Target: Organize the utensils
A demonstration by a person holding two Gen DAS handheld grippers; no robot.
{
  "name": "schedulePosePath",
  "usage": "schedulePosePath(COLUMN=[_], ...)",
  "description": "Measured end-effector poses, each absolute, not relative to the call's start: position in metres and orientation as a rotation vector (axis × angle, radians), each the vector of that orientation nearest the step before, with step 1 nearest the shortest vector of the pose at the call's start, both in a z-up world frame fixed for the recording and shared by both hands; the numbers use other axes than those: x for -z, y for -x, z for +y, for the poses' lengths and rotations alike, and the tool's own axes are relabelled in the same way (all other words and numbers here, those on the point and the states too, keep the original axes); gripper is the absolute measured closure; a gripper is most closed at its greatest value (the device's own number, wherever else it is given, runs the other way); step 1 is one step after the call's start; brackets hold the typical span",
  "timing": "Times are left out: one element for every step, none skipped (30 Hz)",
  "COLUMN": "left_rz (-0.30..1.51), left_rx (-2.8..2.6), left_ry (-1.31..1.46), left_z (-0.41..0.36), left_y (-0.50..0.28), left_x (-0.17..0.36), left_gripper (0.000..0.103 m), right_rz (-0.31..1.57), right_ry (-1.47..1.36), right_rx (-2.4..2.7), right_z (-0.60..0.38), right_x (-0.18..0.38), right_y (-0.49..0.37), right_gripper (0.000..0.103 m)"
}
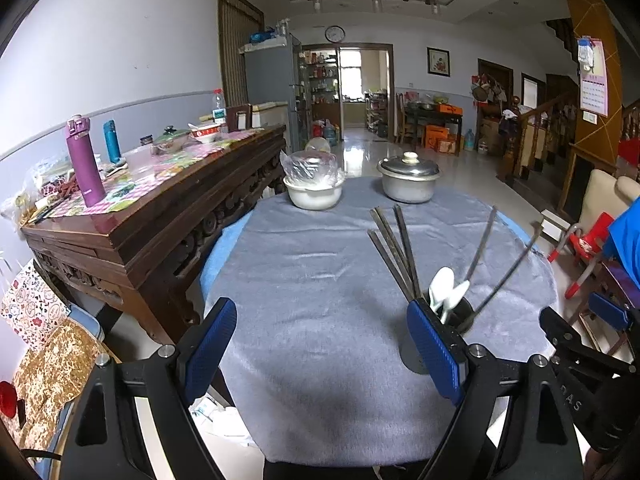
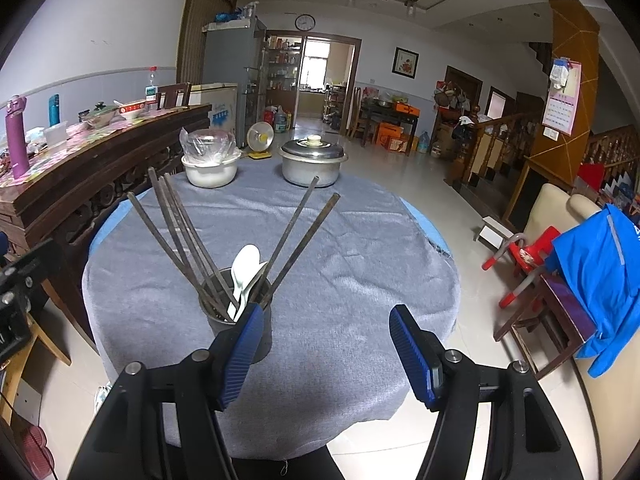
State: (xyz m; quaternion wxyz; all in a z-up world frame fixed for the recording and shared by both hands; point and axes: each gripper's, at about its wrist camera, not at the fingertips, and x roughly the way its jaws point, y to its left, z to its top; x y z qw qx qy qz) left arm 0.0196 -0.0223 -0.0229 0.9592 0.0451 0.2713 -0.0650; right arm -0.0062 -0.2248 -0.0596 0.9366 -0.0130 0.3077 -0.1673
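Observation:
A dark metal utensil holder (image 2: 236, 316) stands on the grey tablecloth (image 2: 340, 240) near the table's front. Several dark chopsticks (image 2: 176, 232) and white spoons (image 2: 244, 272) stand in it. In the left wrist view the holder (image 1: 460, 312) sits just behind my left gripper's right finger. My left gripper (image 1: 324, 336) is open and empty, to the left of the holder. My right gripper (image 2: 328, 340) is open and empty, its left finger just in front of the holder. The right gripper also shows at the right edge of the left wrist view (image 1: 592, 340).
A white bowl with a plastic bag (image 2: 210, 164) and a lidded metal pot (image 2: 312, 162) stand at the table's far edge. A dark wooden sideboard (image 1: 152, 208) with flasks and dishes stands left. A stool with blue cloth (image 2: 592, 280) and a red chair stand right.

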Motion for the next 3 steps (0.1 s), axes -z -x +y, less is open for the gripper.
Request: schedulePosePath(left_rz=[0.552, 0.56, 0.578], left_rx=[0.124, 0.124, 0.127], left_ry=[-0.089, -0.086, -0.079], left_z=[-0.021, -0.02, -0.017], left_y=[-0.024, -0.028, -0.035], left_x=[0.024, 0.025, 0.028], left_gripper=[0.016, 0.016, 0.016], right_rz=[0.63, 0.633, 0.638], right_ry=[0.025, 0.022, 0.016], right_rx=[0.345, 0.349, 0.353], right_z=[-0.226, -0.229, -0.233], right_x=[0.061, 0.061, 0.064], right_y=[0.005, 0.004, 0.002], right_gripper=[0.034, 0.034, 0.034])
